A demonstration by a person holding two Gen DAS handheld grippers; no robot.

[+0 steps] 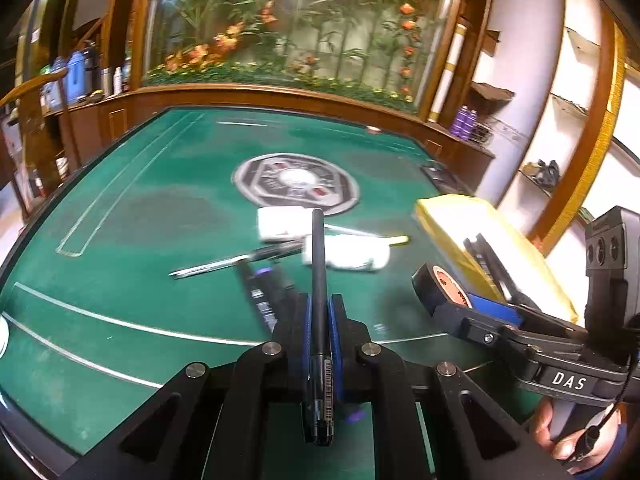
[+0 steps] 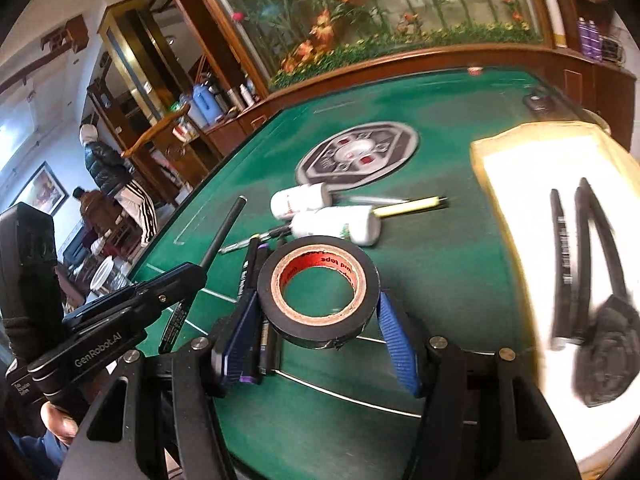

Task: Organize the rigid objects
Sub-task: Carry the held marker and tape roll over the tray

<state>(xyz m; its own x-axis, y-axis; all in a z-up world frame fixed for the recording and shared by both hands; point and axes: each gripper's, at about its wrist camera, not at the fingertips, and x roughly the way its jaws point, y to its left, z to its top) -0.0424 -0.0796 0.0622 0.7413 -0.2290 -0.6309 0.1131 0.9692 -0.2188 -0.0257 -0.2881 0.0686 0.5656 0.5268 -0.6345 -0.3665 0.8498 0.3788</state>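
Left wrist view: a black pen [image 1: 319, 280] is clamped in the left hand-held gripper [image 1: 319, 320] above the green worktop [image 1: 120, 220]. A black tape roll [image 2: 318, 292] is gripped between the blue pads of the right hand-held gripper [image 2: 318, 312].

**Two wrist cameras, one green table**

Each fisheye view sits just behind its own gripper, angled down across the green table [image 1: 132, 216] toward the flower mural [image 1: 304, 20] at the far wall. The left wrist view looks straight up the table, close over the surface. The right wrist view is tilted, with the yellow tray [image 2: 532, 216] near on its right. Both share the round emblem [image 1: 296, 184], the white bottles [image 2: 316, 212] and each other's gripper at the frame edge.
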